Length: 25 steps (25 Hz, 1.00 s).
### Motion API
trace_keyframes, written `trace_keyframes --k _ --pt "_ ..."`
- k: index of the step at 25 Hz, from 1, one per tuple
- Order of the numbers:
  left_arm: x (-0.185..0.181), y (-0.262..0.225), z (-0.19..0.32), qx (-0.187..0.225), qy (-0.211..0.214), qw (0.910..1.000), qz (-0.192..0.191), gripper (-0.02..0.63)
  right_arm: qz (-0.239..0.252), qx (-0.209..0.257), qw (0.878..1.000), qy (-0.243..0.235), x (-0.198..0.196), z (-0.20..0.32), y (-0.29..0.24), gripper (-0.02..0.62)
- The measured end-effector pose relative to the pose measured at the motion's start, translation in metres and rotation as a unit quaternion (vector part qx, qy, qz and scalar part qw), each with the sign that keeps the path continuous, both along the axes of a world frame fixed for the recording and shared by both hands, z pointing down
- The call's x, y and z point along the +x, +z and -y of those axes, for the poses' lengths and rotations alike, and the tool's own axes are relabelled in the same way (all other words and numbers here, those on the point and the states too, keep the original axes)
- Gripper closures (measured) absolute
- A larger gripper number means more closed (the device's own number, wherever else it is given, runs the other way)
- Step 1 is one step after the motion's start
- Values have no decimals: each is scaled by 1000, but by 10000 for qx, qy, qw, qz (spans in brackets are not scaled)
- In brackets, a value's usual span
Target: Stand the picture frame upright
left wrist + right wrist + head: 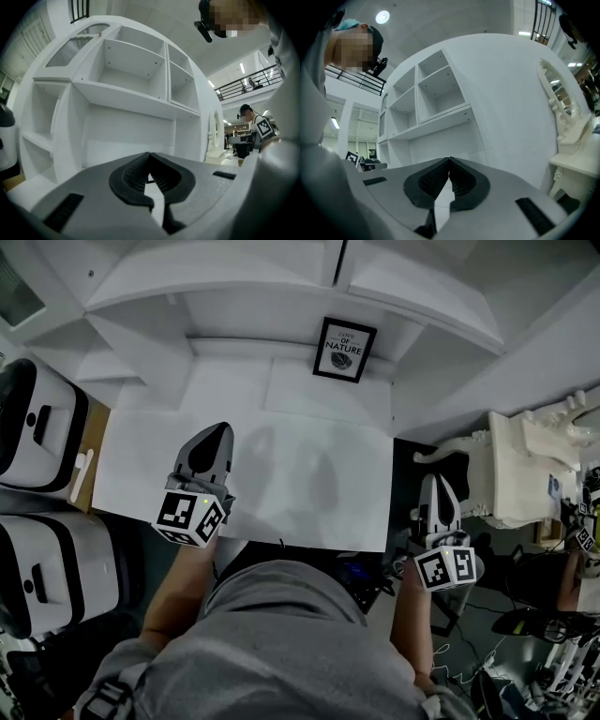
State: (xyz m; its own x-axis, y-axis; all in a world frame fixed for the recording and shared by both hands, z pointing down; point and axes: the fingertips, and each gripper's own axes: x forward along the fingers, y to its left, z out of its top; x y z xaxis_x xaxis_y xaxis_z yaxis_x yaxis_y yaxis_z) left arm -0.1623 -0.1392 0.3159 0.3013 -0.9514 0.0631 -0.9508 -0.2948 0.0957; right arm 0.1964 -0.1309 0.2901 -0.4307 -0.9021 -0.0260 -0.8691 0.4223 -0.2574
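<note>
Black picture frame [344, 350] stands up at the back of the white surface [309, 488], and my left tool [217, 433] and right tool [437, 484] are both shut tight, holding nothing.

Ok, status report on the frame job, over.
Left gripper shut, empty, over the desk. Right gripper shut, empty, off its right edge. Picture frame at desk's back, looks upright. Nothing in the way.

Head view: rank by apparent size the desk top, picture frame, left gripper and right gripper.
1. desk top, by far the largest.
2. left gripper and right gripper: much alike, left slightly bigger, so not ranked.
3. picture frame, smallest, though it is farthest from the camera.
</note>
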Motion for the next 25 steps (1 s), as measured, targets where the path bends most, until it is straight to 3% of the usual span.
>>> trace_keyframes --k 4,25 --pt "-4 2 -1 -20 -46 10000 7 600 -247 144 9996 -39 -6 2 -8 569" --pt "-8 7 -1 -41 -90 9999 -64 600 -443 216 9983 -295 -38 4 -9 569"
